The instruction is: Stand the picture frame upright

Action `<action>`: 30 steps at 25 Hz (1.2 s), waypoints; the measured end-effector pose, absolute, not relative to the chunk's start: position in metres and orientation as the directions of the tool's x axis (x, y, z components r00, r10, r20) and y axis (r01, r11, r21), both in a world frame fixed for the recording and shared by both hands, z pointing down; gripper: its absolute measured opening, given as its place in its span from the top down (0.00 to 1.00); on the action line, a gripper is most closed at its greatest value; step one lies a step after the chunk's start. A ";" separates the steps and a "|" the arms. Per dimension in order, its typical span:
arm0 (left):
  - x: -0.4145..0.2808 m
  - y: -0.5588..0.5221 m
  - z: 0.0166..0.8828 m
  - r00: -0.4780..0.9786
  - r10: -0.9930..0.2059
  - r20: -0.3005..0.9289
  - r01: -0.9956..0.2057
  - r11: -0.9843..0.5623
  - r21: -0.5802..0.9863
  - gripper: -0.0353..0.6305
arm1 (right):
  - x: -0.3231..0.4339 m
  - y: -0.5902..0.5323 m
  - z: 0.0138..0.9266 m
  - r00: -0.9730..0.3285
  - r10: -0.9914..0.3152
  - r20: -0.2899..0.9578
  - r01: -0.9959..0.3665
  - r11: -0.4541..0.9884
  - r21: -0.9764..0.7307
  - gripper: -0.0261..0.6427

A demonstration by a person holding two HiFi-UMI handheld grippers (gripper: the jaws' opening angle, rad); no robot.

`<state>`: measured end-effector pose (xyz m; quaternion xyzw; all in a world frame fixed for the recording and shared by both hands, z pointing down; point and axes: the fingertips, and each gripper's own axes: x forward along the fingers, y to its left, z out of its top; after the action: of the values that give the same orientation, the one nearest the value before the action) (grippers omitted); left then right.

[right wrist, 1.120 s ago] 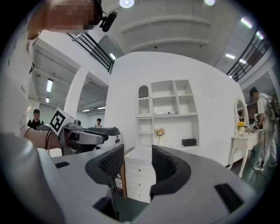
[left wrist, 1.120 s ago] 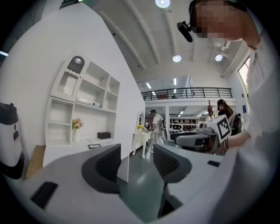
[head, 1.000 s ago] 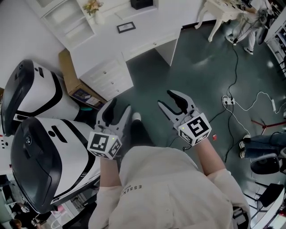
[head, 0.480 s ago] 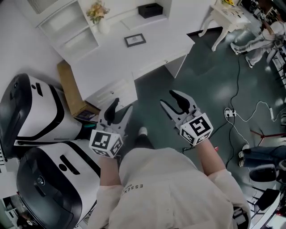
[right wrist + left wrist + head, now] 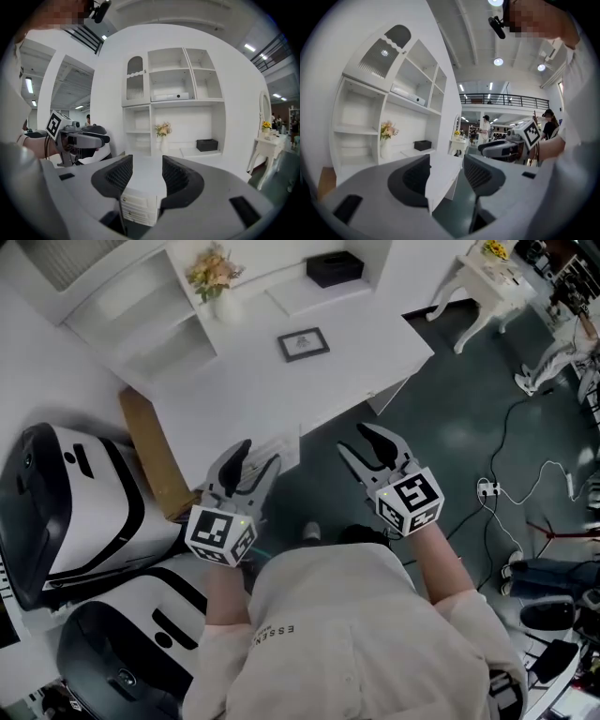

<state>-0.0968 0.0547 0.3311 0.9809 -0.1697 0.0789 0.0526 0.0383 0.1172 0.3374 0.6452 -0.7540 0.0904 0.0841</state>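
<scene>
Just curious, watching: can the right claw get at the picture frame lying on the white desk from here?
Probably not yet. The right claw, open and empty, hangs near the front edge of the desk, and the picture frame lies flat farther in. Nothing stands between them, so stepping closer should do.

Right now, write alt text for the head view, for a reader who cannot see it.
A small dark picture frame lies flat on a white desk, ahead of a person holding two open, empty grippers, the left gripper and right gripper, near the desk's front edge. A vase of flowers and a black box stand at the desk's back.
</scene>
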 end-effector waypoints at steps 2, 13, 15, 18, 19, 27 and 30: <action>-0.091 0.041 0.340 0.926 -0.322 0.198 -0.341 -0.937 0.074 0.63 | 0.046 0.097 0.344 -0.158 -0.954 0.254 -0.987 0.154 -0.034 0.65; -0.047 -0.060 0.353 0.857 -0.458 0.236 -0.482 -0.874 0.054 0.63 | 0.107 -0.025 0.363 -0.298 -0.908 0.295 -0.951 0.310 -0.003 0.65; -0.031 -0.080 0.353 0.842 -0.482 0.244 -0.508 -0.860 0.052 0.63 | 0.126 -0.049 0.365 -0.321 -0.896 0.307 -0.942 0.336 -0.005 0.65; -0.007 -0.108 0.358 0.810 -0.529 0.253 -0.559 -0.827 0.059 0.63 | 0.157 -0.085 0.376 -0.332 -0.873 0.357 -0.935 0.355 -0.003 0.65; 0.000 -0.116 0.360 0.799 -0.543 0.256 -0.576 -0.815 0.067 0.63 | 0.168 -0.095 0.382 -0.325 -0.864 0.384 -0.935 0.355 0.008 0.65; 0.050 -0.161 0.380 0.753 -0.608 0.251 -0.642 -0.763 0.075 0.63 | 0.228 -0.159 0.437 -0.379 -0.763 0.523 -0.912 0.404 -0.072 0.65; 0.063 -0.169 0.391 0.748 -0.618 0.243 -0.650 -0.756 0.077 0.63 | 0.241 -0.176 0.463 -0.396 -0.731 0.556 -0.901 0.425 -0.082 0.65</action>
<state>0.0627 -0.1688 0.3909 0.9315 -0.3402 0.1019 0.0787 0.2411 -0.1758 0.4629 0.5016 -0.8136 0.1892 0.2250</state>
